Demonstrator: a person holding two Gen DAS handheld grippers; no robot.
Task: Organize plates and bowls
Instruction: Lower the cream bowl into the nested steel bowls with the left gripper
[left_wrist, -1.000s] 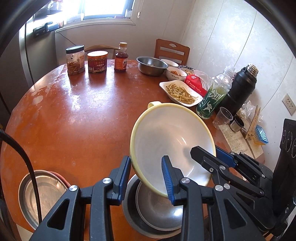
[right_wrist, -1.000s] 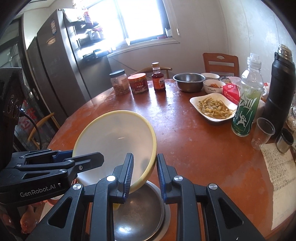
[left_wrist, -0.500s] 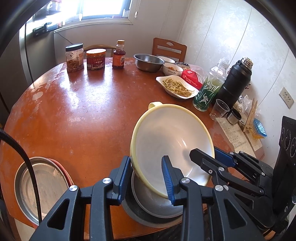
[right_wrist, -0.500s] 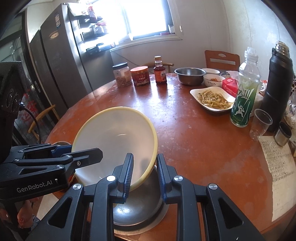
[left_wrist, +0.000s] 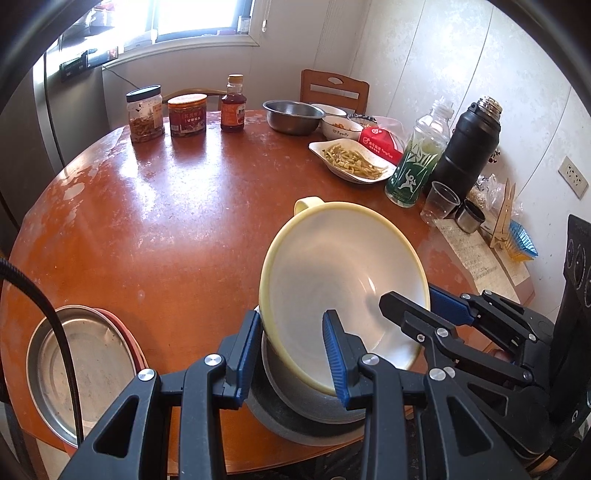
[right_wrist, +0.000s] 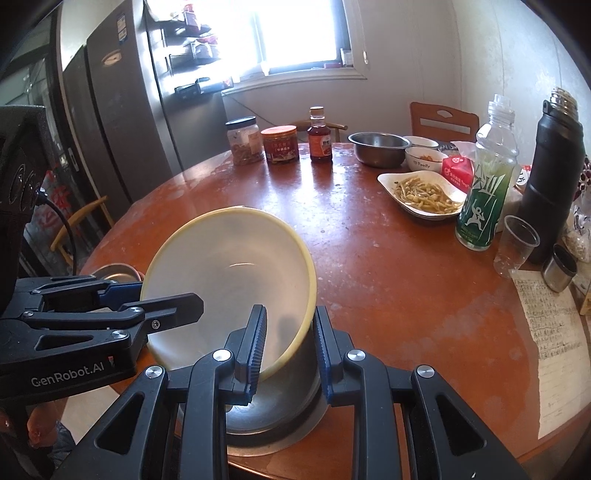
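A white bowl with a yellow rim (left_wrist: 343, 288) (right_wrist: 229, 273) hangs tilted, held from both sides. My left gripper (left_wrist: 291, 332) is shut on its near left rim, and it also shows at the left of the right wrist view (right_wrist: 155, 295). My right gripper (right_wrist: 290, 321) is shut on the opposite rim and appears at the right of the left wrist view (left_wrist: 417, 301). Just under the bowl, nested metal bowls (left_wrist: 295, 417) (right_wrist: 266, 406) sit at the table's near edge. Whether the bowl touches them I cannot tell.
A metal plate on a red plate (left_wrist: 85, 365) lies at the near left. Far side: jars (left_wrist: 186, 114), steel bowl (left_wrist: 291, 116), white dish of food (left_wrist: 351, 162), green bottle (left_wrist: 417, 162), black flask (left_wrist: 465, 147), plastic cup (left_wrist: 439, 203), paper sheet (right_wrist: 554, 325).
Both grippers have sunk a little with the yellow-rimmed bowl, bringing it closer to the nested metal bowls. Both grips are unchanged.
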